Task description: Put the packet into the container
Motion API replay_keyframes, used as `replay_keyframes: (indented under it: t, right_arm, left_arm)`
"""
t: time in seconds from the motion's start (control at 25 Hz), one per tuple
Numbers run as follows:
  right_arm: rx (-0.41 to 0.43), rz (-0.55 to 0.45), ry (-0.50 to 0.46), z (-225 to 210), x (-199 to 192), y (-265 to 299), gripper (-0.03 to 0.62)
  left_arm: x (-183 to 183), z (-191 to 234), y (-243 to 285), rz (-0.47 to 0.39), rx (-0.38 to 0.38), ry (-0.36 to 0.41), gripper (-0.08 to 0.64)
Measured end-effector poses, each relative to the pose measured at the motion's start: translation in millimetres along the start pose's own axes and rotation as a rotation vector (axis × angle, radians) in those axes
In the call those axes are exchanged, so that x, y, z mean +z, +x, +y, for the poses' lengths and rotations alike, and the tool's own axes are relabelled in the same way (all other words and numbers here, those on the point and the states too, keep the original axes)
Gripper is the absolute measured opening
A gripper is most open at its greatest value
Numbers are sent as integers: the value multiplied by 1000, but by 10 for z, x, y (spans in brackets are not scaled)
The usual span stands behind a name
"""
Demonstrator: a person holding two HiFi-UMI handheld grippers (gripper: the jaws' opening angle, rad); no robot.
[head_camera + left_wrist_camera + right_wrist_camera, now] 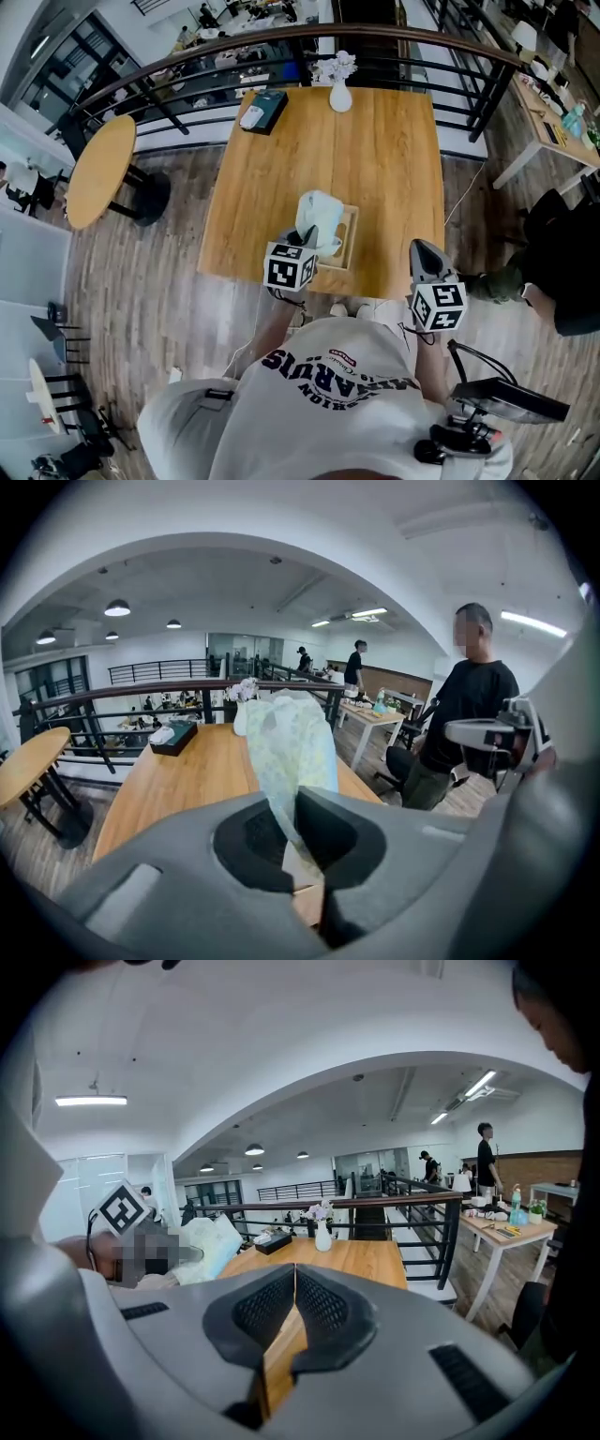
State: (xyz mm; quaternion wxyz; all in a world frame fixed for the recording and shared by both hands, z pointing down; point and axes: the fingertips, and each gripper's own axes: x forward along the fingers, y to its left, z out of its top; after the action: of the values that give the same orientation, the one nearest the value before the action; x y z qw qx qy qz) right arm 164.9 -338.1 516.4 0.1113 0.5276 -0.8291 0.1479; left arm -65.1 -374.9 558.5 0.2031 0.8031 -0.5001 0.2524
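**Packet clamped in the left tool, over the wooden container near the front edge of the bench.**

The left gripper view shows the jaws pinched on the pale packet's lower end, a grip the marker cube hides from above. The open container shows plainly only in the head view. The packet's long axis runs on from the jaws, up and toward the white vase at the far edge. The right tool hangs off the front right corner, jaws together on nothing. A plank floor, a round side table and a dark railing surround the bench.
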Motion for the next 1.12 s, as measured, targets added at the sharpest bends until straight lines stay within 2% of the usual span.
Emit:
replay_keyframes:
  t: [0.16,0.52,0.8,1.12]
  right_arm:
    - [-32,8,13,-85,-98,-66,11]
    - [-98,18,27,-246,-183,-209,11]
    - [-115,20,25,-326,-221,-255,11]
    - [-110,36,23,-281,-264,-279,11]
  left_arm:
    - [-254,6,454,105,-12,-7,8]
    - [-1100,40,1523,378,-53,-16,8]
    - [-1612,211,2157,518,-21,-29,8]
    - [-2090,226,2456,640,10,-62,8]
